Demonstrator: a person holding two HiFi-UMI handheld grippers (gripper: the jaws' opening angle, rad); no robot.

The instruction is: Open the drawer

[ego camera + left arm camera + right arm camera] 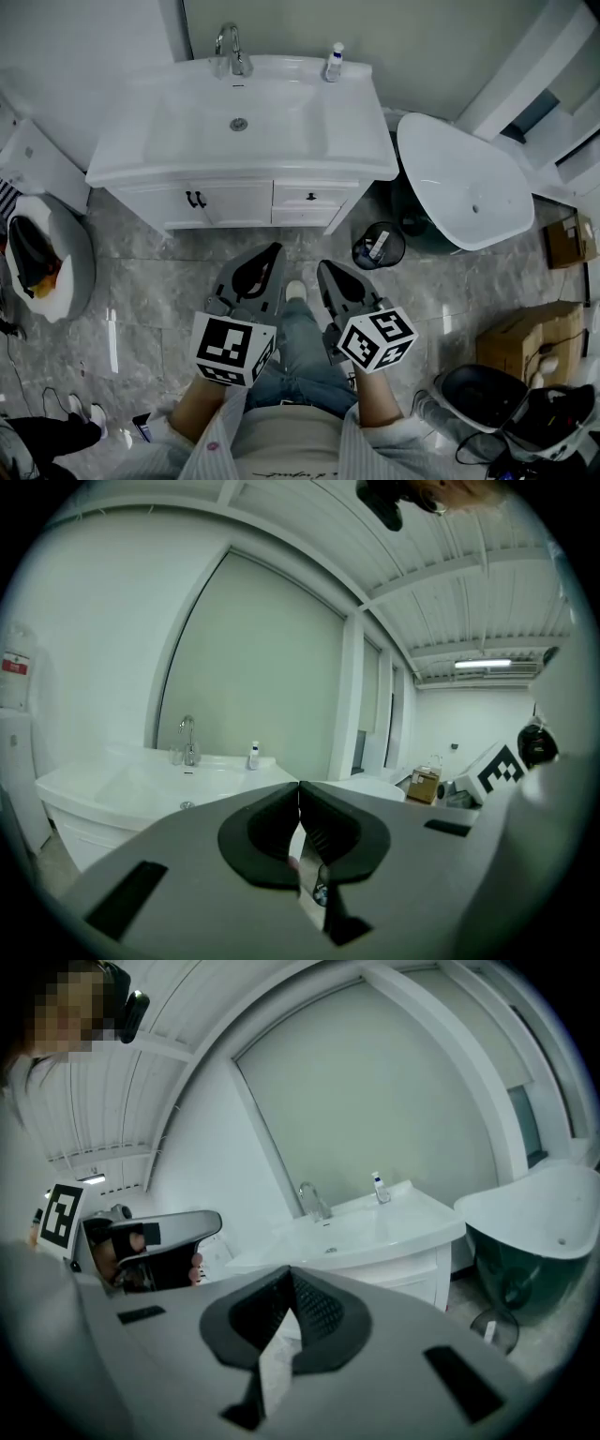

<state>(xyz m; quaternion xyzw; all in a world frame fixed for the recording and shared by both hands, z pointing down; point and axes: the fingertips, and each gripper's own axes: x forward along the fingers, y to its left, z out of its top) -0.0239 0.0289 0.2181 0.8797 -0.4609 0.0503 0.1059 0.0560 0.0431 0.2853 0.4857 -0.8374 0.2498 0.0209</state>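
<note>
Out in front of the person, the left gripper (274,248) has its jaws pressed together at the tips, and the right gripper (324,266) is closed the same way. They hang side by side over the floor (141,281), aimed at the vanity (150,199) and apart from it. The drawer (311,196) sits closed at the right end of the vanity's front, beside the door (225,201). A bin (379,246) stands near the vanity's right corner.

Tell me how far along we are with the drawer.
Done: nothing yet. The drawer sits closed, flush in the vanity. In hand: the left gripper and right gripper are both shut and empty, held over the floor short of the vanity. Left: reach the knob, grip it and pull.
</note>
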